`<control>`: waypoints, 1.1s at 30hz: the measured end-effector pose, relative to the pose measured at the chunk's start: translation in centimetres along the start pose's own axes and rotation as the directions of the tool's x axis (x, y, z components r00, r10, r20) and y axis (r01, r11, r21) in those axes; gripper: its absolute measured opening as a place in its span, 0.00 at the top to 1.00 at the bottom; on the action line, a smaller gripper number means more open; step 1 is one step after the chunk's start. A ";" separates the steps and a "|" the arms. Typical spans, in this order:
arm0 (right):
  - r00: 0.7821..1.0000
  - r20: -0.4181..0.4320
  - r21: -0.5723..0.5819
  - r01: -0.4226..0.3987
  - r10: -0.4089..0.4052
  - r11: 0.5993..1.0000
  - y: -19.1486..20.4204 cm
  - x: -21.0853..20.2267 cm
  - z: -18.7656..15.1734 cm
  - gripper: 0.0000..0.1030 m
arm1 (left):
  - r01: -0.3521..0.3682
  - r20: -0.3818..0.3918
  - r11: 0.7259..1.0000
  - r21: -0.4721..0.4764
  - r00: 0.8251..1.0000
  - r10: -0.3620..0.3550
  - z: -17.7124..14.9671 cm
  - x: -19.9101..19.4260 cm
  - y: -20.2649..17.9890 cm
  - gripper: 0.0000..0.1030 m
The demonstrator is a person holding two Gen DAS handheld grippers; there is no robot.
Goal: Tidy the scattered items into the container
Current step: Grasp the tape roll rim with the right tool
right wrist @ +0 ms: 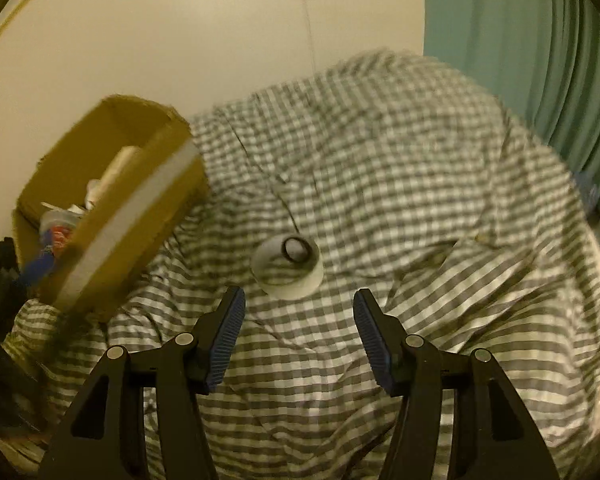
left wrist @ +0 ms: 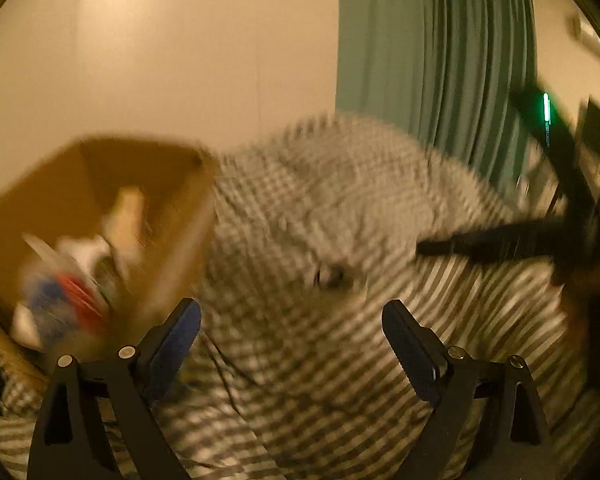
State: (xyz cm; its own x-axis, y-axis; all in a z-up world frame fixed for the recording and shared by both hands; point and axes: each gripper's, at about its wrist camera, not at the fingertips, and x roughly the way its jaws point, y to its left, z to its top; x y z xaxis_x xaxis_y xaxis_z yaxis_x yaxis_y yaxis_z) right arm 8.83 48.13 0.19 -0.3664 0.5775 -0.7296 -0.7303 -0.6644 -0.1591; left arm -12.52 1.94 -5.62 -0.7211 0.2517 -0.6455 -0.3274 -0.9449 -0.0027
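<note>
Our left gripper (left wrist: 291, 326) fingers gape wide, empty; right gripper (right wrist: 299, 306) fingers half-spread, empty, tape roll (right wrist: 288, 266) just ahead, cardboard box (right wrist: 128, 216) beyond-left.

The cardboard box (right wrist: 112, 216) is the one tall obstacle, standing on the checked bedcover (right wrist: 380, 184) against the pale wall (right wrist: 180, 40). Its near wall rises above the cloth, so entry is from above only; the inside is partly filled with a heap of packets and papers (right wrist: 60, 228). Right of the box the bedcover lies open and rumpled, with folds but nothing tall. A roll of tape (right wrist: 288, 266) lies flat on the cloth right of the box, apart from it, with bare cloth all round. Far right of the box the green curtain (right wrist: 540, 60) closes that side. In the left wrist view the right gripper (left wrist: 500, 240) crosses the space right of the box.
</note>
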 end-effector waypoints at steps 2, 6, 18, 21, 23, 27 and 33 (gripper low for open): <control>0.999 -0.036 0.007 0.002 -0.001 1.000 -0.7 2.2 0.2 0.45 | -0.029 -0.050 1.000 0.004 0.998 0.029 -2.4 3.2 0.0 0.08; 0.994 -0.113 0.039 -0.010 0.014 0.999 -2.0 7.4 0.9 0.47 | -0.054 -0.094 0.998 -0.011 0.994 0.053 -4.7 7.1 0.0 0.08; 0.966 -0.259 0.065 -0.002 0.019 0.998 -2.3 15.1 2.1 0.92 | -0.025 -0.127 0.992 -0.121 0.992 0.010 -5.6 9.8 1.9 0.08; 0.979 -0.202 0.008 -0.016 0.017 1.000 -1.3 11.9 2.5 0.94 | -0.026 -0.122 0.996 -0.090 0.992 0.015 -5.7 9.4 1.4 0.08; 0.986 -0.160 0.019 -0.031 0.034 0.999 -1.4 9.5 2.7 0.95 | -0.029 -0.120 0.997 -0.065 0.993 0.021 -5.7 8.7 1.0 0.08; 0.994 -0.108 -0.013 0.012 -0.013 1.000 -2.3 5.3 2.5 0.95 | -0.018 -0.113 0.998 -0.058 0.993 0.011 -5.2 7.4 0.5 0.08; 0.992 -0.041 0.040 0.121 -0.119 0.992 -7.2 1.9 2.1 0.95 | -0.004 -0.110 0.998 -0.061 0.994 -0.003 -2.8 8.3 -1.1 0.08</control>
State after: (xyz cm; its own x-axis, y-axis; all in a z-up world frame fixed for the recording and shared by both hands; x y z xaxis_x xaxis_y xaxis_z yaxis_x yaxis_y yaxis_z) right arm 12.17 55.01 1.36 -0.2524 0.6325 -0.7323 -0.7917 -0.5701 -0.2195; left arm -16.43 4.52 -13.10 -0.6485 0.2297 -0.7258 -0.2870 -0.9568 -0.0464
